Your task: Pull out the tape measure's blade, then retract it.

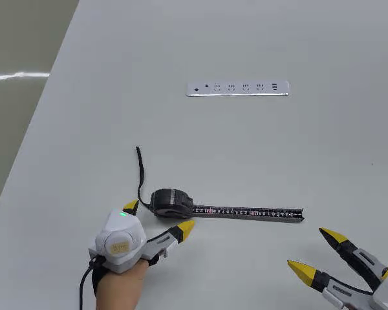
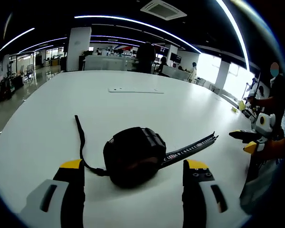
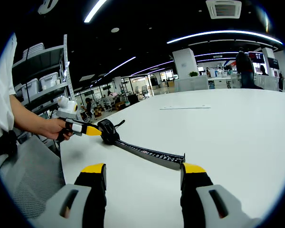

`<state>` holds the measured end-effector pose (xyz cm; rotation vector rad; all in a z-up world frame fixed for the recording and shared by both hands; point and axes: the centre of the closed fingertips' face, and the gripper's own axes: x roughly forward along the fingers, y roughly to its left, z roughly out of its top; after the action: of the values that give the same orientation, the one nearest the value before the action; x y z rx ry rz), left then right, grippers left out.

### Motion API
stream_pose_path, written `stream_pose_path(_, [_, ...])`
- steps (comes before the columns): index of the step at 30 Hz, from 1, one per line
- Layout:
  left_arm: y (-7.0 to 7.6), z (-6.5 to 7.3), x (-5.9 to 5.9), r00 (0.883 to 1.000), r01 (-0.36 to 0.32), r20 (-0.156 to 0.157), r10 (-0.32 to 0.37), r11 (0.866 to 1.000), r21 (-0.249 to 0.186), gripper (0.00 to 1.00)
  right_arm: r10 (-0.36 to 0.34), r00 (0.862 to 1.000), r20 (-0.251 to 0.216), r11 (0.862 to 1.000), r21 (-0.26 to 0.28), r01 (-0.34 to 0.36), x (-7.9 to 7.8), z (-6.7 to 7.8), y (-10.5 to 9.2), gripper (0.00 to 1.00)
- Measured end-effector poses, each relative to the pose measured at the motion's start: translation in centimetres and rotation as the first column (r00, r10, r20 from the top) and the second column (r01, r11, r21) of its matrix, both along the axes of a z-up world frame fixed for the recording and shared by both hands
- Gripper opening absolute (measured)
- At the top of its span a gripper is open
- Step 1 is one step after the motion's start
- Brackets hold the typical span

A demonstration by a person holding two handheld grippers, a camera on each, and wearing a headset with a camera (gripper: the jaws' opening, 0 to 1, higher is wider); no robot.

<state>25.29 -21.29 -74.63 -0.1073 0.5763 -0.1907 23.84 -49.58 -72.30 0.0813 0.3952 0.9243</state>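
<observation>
The left gripper sits at the lower left of the head view. Its yellow-tipped jaws are spread wide and point toward the upper right. The left hand grips it from below, at the bottom edge of the frame. The right gripper comes in from the lower right corner, its jaws likewise parted and pointing up and left. In the right gripper view, the bare left forearm reaches in from the left edge.

The tabletop is smooth, matt white. The tape case looks like ribbed, matt black plastic; its blade is dark and matt. The socket strip beyond the case is shiny white plastic.
</observation>
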Motion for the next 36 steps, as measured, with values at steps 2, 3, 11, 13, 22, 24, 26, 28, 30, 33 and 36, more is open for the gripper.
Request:
stream_pose_path(2, [0.0,0.0,0.2,1.000,-0.002,0.000,0.002,1.000,0.001,0.84,0.001,1.000,-0.002,1.000,-0.001,-0.001,0.1,-0.1,0.1,0.64])
stream_pose_path(3, [0.0,0.0,0.3,1.000,-0.012,0.000,0.012,1.000,-0.002,0.84,0.001,1.000,-0.004,1.000,0.002,-0.001,0.2,-0.1,0.1,0.64])
stream_pose_path(11, [-0.3,-0.1,1.2,0.999,-0.032,0.002,0.032,0.999,0.008,0.84,0.013,1.000,-0.009,1.000,0.000,-0.013,0.7,-0.4,0.5,0.64])
stream_pose_path(13, [-0.3,-0.3,1.3,0.999,-0.043,-0.008,0.043,0.999,0.009,0.84,0.015,1.000,-0.008,1.000,-0.001,-0.015,0.9,-0.4,0.5,0.64])
stream_pose_path(22, [-0.7,-0.8,1.6,0.998,-0.065,-0.018,0.065,0.998,-0.003,0.83,0.018,1.000,-0.011,1.000,-0.005,-0.018,1.4,-0.7,0.4,0.63])
stream_pose_path(24, [-0.7,-0.8,1.8,0.997,-0.070,-0.020,0.070,0.998,-0.006,0.83,0.023,1.000,-0.012,1.000,-0.010,-0.023,1.5,-0.9,0.4,0.63])
stream_pose_path(26, [-0.7,-0.9,1.9,0.996,-0.081,-0.023,0.080,0.997,-0.010,0.83,0.023,1.000,-0.014,1.000,-0.011,-0.024,1.6,-1.1,0.3,0.63])
stream_pose_path(28, [-0.8,-0.8,2.1,0.996,-0.092,-0.024,0.091,0.996,-0.022,0.83,0.025,1.000,-0.016,1.000,-0.011,-0.025,1.7,-1.0,0.4,0.63])
stream_pose_path(30, [-0.9,-0.9,2.3,0.995,-0.092,-0.028,0.091,0.996,-0.009,0.82,0.026,1.000,-0.017,1.000,-0.012,-0.026,1.7,-1.1,0.4,0.62])
stream_pose_path(33, [-0.9,-1.1,2.3,0.993,-0.108,-0.040,0.107,0.994,-0.023,0.81,0.025,1.000,-0.019,1.000,-0.013,-0.025,1.9,-1.1,0.3,0.62])
stream_pose_path(36, [-0.8,-1.2,2.5,0.992,-0.124,-0.035,0.123,0.992,-0.022,0.80,0.018,1.000,-0.019,1.000,-0.012,-0.018,2.0,-1.1,0.2,0.61])
